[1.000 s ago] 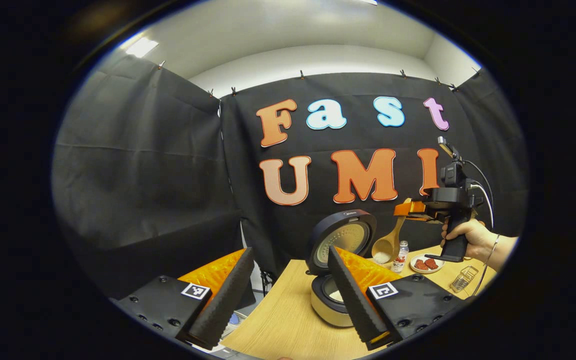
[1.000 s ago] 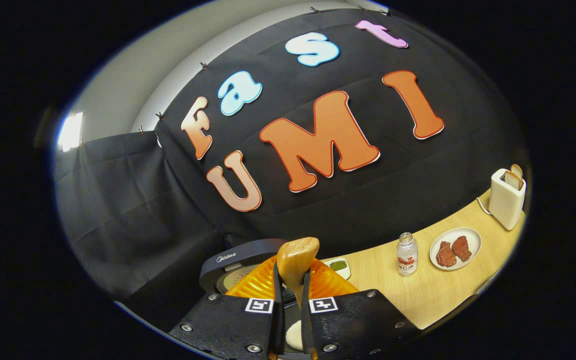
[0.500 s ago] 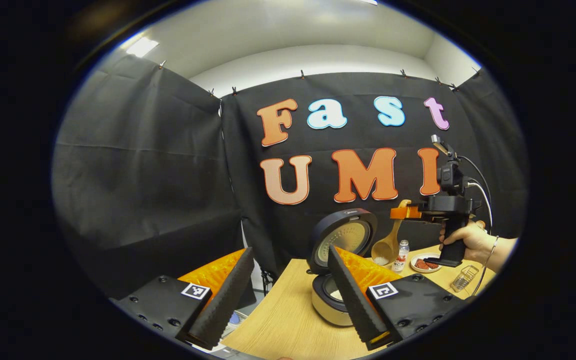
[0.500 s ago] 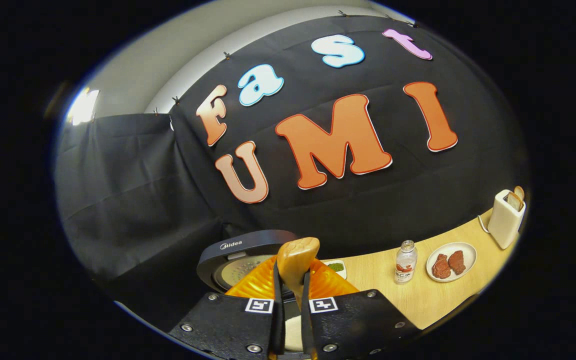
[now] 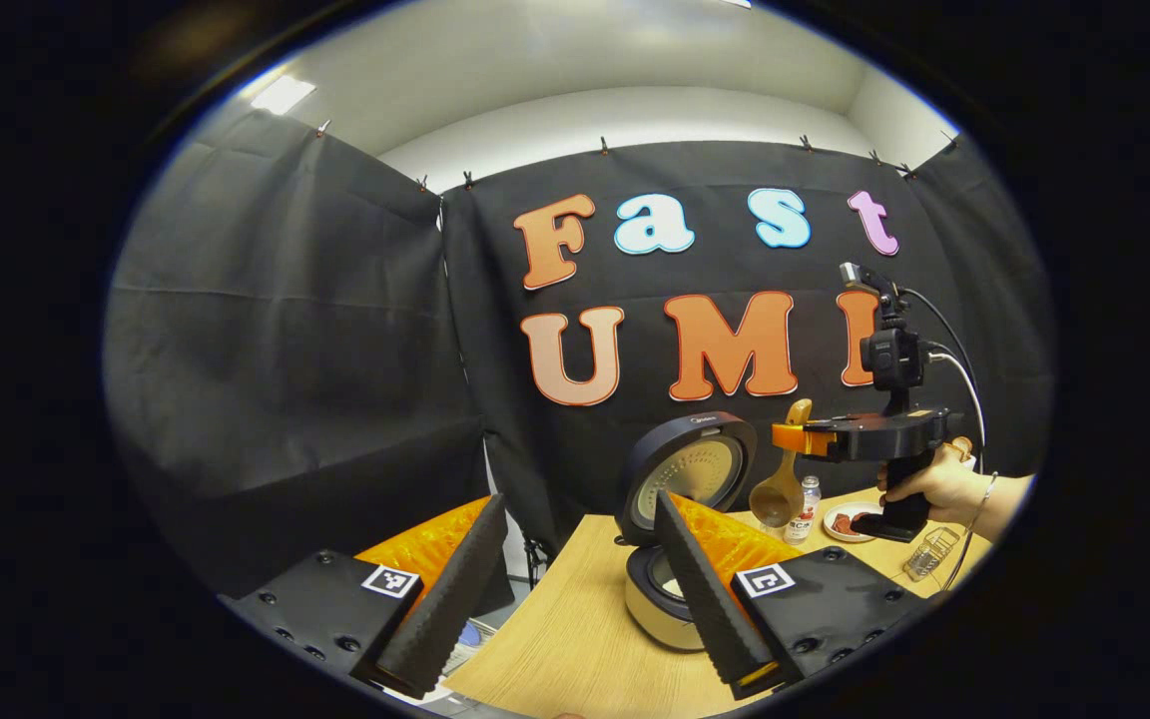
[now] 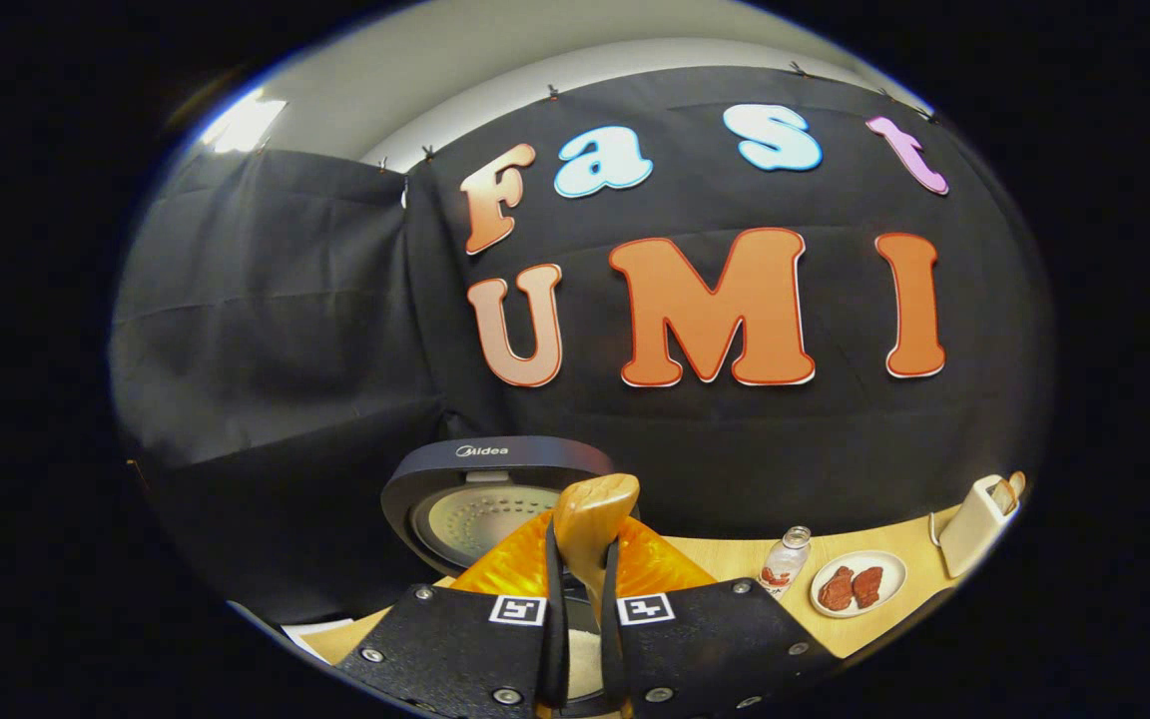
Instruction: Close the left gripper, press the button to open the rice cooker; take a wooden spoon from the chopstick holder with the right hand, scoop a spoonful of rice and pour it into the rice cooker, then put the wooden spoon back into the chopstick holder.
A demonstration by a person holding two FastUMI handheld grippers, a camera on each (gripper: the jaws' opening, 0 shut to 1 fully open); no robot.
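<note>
A: In the left gripper view, what have we got?

B: The left gripper [image 5: 575, 589] hangs low over the table [image 5: 575, 639] with its fingers spread wide, holding nothing. Past it sits the cooker [image 5: 670, 589], lid [image 5: 687, 469] up. Farther right a hand [image 5: 939, 487] holds the right gripper [image 5: 793, 437], which pinches the spoon [image 5: 780, 489] by its handle; the bowl hangs above and to the right of the open pot. A bottle [image 5: 808, 496], a plate [image 5: 847, 522] of meat and a wire holder [image 5: 924, 556] stand beyond.

A: And the right gripper view?

B: The right gripper's fingers are pressed onto the spoon's handle [image 6: 590, 524], whose end sticks up between them. Below, something white shows between the fingers, rice I think. The lid [image 6: 495, 499] stands open just ahead; a toaster [image 6: 974, 519] sits far right.

A: How will the spoon handle?

B: Light and stiff, I judge, but smooth wood may twist in a two-point pinch. The hold near the handle's end leaves the bowl far out, so slow tilts suit it, and it should be lowered upright into the holder.
</note>
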